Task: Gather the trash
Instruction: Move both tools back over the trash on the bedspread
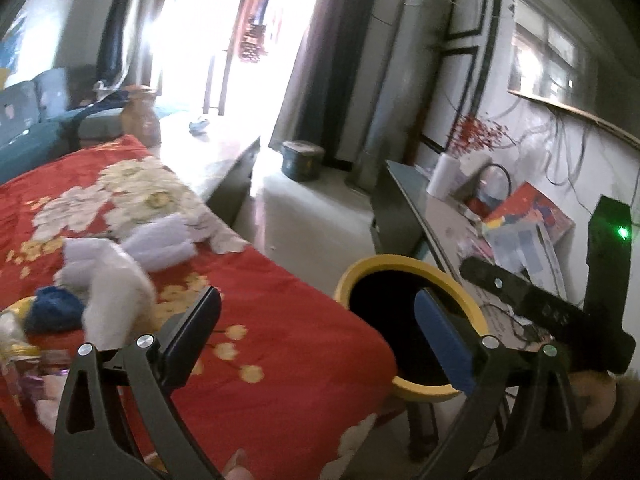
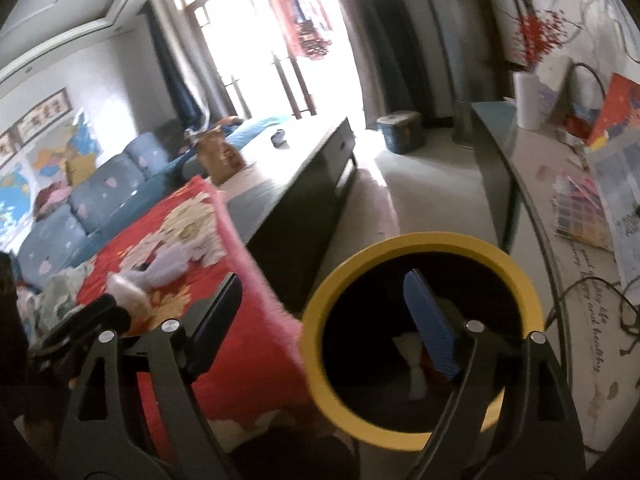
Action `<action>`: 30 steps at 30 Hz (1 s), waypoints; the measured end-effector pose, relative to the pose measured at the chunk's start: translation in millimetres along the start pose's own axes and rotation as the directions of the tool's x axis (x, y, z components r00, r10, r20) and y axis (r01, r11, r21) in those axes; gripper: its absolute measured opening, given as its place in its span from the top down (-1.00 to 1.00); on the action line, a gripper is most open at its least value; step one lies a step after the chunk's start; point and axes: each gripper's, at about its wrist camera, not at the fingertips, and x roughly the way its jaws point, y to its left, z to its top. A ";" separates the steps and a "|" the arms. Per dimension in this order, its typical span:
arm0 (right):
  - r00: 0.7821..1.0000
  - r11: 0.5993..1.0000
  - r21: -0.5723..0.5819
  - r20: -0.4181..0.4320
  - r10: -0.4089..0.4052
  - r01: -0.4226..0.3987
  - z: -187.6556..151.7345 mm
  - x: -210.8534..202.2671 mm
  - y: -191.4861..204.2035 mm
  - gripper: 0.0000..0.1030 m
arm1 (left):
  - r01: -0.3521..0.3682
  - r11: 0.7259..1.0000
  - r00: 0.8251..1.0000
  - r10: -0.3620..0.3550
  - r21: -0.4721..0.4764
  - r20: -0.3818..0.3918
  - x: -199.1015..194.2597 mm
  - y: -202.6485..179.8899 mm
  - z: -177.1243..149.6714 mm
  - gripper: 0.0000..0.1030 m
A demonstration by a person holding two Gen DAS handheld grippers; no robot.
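A yellow-rimmed black trash bin (image 1: 360,276) stands beside the red flowered cloth (image 1: 280,320); in the right wrist view the bin (image 2: 424,244) holds white and red scraps (image 2: 416,372). Crumpled white tissues (image 1: 160,244), a white wad (image 1: 116,300) and a blue scrap (image 1: 52,312) lie on the cloth. My left gripper (image 1: 316,328) is open and empty above the cloth's edge and the bin. My right gripper (image 2: 320,308) is open and empty over the bin's rim; it also shows in the left wrist view (image 1: 540,308). The tissues show far left (image 2: 160,272).
A dark low cabinet (image 2: 304,200) stands behind the cloth. A side table (image 2: 560,220) on the right carries papers, cables, a paper roll (image 2: 528,100) and a red box. A blue sofa (image 2: 100,192) lies left. A small lidded bin (image 2: 400,130) sits on the floor.
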 end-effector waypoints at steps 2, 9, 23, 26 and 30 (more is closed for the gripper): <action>1.000 0.999 -0.029 -0.007 0.022 -0.022 -0.9 0.2 9.8 -0.48 | -0.021 1.000 1.000 0.021 -0.011 0.014 -6.3 9.6 0.2 -0.84; 0.996 0.991 -0.100 -0.032 0.087 -0.089 -6.8 0.3 42.4 -0.48 | -0.088 0.995 0.994 0.091 -0.045 0.058 -26.9 35.1 -0.5 -0.84; 0.965 0.937 -0.242 -0.129 0.228 -0.254 -27.2 2.5 115.0 -0.50 | -0.205 0.972 0.970 0.217 -0.115 0.106 -60.8 79.0 1.4 -0.85; 0.952 0.915 -0.274 -0.156 0.262 -0.297 -31.2 2.9 131.7 -0.50 | -0.224 0.964 0.965 0.240 -0.143 0.107 -65.7 90.8 2.7 -0.85; 0.932 0.878 -0.322 -0.198 0.303 -0.354 -40.3 2.6 154.1 -0.56 | -0.256 0.948 0.954 0.279 -0.188 0.109 -74.8 110.3 2.7 -0.85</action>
